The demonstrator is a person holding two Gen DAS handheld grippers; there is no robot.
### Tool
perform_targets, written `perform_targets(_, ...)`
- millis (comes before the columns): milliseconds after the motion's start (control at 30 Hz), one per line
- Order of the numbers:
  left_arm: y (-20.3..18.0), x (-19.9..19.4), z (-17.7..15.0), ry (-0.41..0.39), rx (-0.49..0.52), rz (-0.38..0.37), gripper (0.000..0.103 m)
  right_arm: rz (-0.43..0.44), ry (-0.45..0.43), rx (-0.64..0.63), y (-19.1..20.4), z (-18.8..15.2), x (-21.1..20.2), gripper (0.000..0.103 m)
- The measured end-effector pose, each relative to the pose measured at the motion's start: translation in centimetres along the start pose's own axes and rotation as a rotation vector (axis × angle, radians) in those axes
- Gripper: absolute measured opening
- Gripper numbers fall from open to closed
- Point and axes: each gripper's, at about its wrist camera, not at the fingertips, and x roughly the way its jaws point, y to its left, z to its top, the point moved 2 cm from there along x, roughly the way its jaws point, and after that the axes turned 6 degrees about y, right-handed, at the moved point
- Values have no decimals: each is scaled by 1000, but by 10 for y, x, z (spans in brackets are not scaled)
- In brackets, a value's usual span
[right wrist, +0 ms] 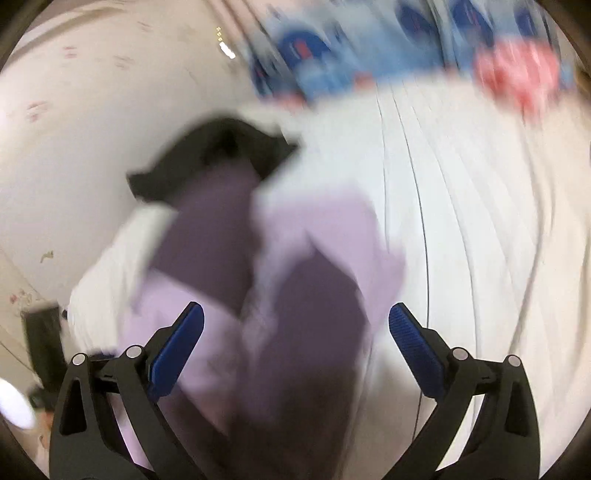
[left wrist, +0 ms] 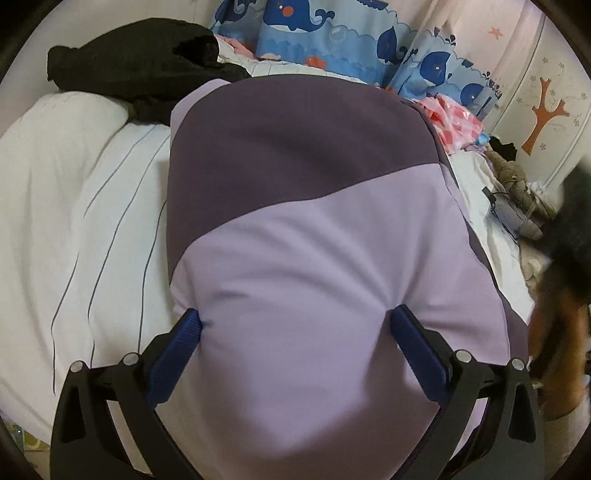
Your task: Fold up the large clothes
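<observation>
A large two-tone garment [left wrist: 303, 236], pale lilac with dark purple panels, lies on a white striped bed. In the left wrist view it fills the middle, and my left gripper [left wrist: 295, 317] stands wide open with its blue pads pressing into the lilac cloth on both sides. In the blurred right wrist view the garment [right wrist: 280, 280] lies crumpled below my right gripper [right wrist: 295, 314], which is open and empty above it.
A black garment [left wrist: 136, 70] lies at the far left of the bed, also in the right wrist view [right wrist: 218, 155]. A blue whale-print quilt [left wrist: 332, 33] and pink cloth [left wrist: 458, 122] lie at the back. A grey soft toy [left wrist: 517, 184] and wall [left wrist: 546, 92] stand right.
</observation>
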Motion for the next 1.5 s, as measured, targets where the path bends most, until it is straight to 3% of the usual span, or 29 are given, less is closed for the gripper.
perform_targets(33, -1, 1, 1, -2, -1, 6, 98, -8, 8, -61, 18, 8, 7, 97)
perform_targets(100, -6, -7, -3, -5, -5, 13, 98, -39, 124, -150, 49, 14, 55, 97)
perform_targets(167, -5, -8, -4, -2, -11, 11, 98, -95, 299, -153, 34, -15, 115, 97)
perform_targets(267, -5, -8, -13, -3, 7, 23, 98, 9, 368, -15, 0, -18, 133, 97)
perform_targets(333, -12, -10, -11, 12, 18, 66, 98, -60, 349, -40, 6, -15, 106, 97)
perform_targets(400, -9, -19, -12, 21, -25, 43, 97, -75, 277, -104, 19, -16, 65, 97)
perform_targets(467, -6, -30, -18, 17, -60, 18, 97, -106, 214, -156, 29, -33, 29, 97)
perform_targets(500, -7, -33, -25, 18, -64, 13, 97, -144, 244, -186, 37, -55, 25, 97)
perform_targets(567, -10, -27, -38, 42, -64, 43, 97, -183, 370, -239, 33, -90, 44, 97)
perform_targets(667, -22, -21, -52, 97, -50, 108, 97, -69, 439, -61, 4, -108, 52, 97)
perform_targets(833, -52, -53, -70, 18, 6, 163, 97, -136, 326, -95, 17, -115, 1, 97)
perform_targets(900, -62, -57, -74, 0, 34, 191, 97, -160, 367, -106, 14, -128, 1, 97)
perform_targets(967, -70, -55, -77, 1, 53, 209, 97, -122, 400, -58, 7, -136, 10, 97)
perform_targets(1033, -74, -53, -79, 11, 55, 223, 97, -114, 372, -37, 9, -129, 4, 97)
perform_targets(1100, -77, -64, -80, -40, 56, 230, 97, -134, 348, -40, 6, -132, -3, 97)
perform_targets(1167, -73, -72, -80, -75, 48, 226, 97, -152, 386, -44, 5, -144, 5, 97)
perform_targets(1233, -67, -66, -75, -53, 21, 188, 97, -174, 453, -81, 2, -149, 30, 97)
perform_targets(1300, -56, -41, -70, 25, -9, 142, 97, -165, 489, -81, -1, -147, 43, 97)
perform_targets(1333, -52, -26, -69, 60, 4, 182, 98, -163, 501, -86, -1, -144, 42, 97)
perform_targets(1367, -51, -17, -71, 70, 29, 229, 98, -169, 504, -98, 2, -142, 40, 97)
perform_targets(1500, -48, -34, -75, 36, 19, 194, 97, -172, 432, -102, 10, -135, 5, 97)
